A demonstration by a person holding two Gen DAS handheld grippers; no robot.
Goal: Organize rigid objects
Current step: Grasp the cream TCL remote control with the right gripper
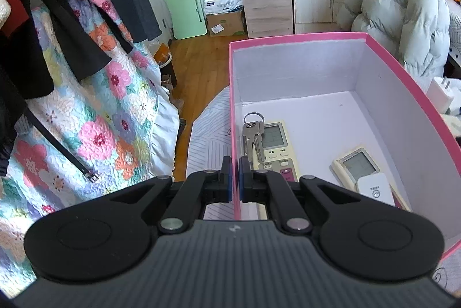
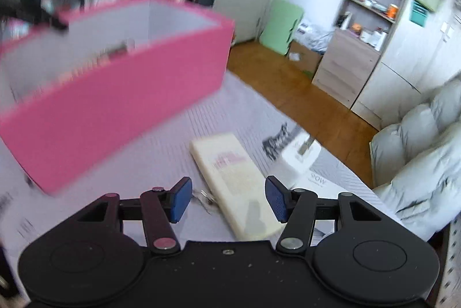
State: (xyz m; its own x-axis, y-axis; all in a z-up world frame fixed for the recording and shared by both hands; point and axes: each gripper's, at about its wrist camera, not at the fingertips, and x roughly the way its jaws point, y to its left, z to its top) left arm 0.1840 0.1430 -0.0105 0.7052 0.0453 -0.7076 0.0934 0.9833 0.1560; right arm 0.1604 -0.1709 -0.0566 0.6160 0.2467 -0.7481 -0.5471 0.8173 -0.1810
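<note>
My left gripper [image 1: 235, 172] is shut on the left wall of an open pink box [image 1: 299, 37], one finger inside and one outside. In the box lie a bunch of keys [image 1: 253, 135], a cream remote [image 1: 275, 140], a second remote [image 1: 357, 163] and a small white device [image 1: 374, 188]. The right wrist view is blurred. It shows the pink box [image 2: 115, 106] to the left on the striped sheet. My right gripper [image 2: 229, 199] is open above a cream remote [image 2: 236, 181] lying back-up on the sheet. The remote shows between the pads, which do not touch it.
A white charger plug [image 2: 299, 161] lies just right of the remote, by a white carton [image 2: 317, 184]. A small metal bit [image 2: 206, 199] lies near the left pad. A floral quilt [image 1: 95, 117] is to the left, a padded grey jacket [image 1: 403, 13] to the right, and wooden floor beyond.
</note>
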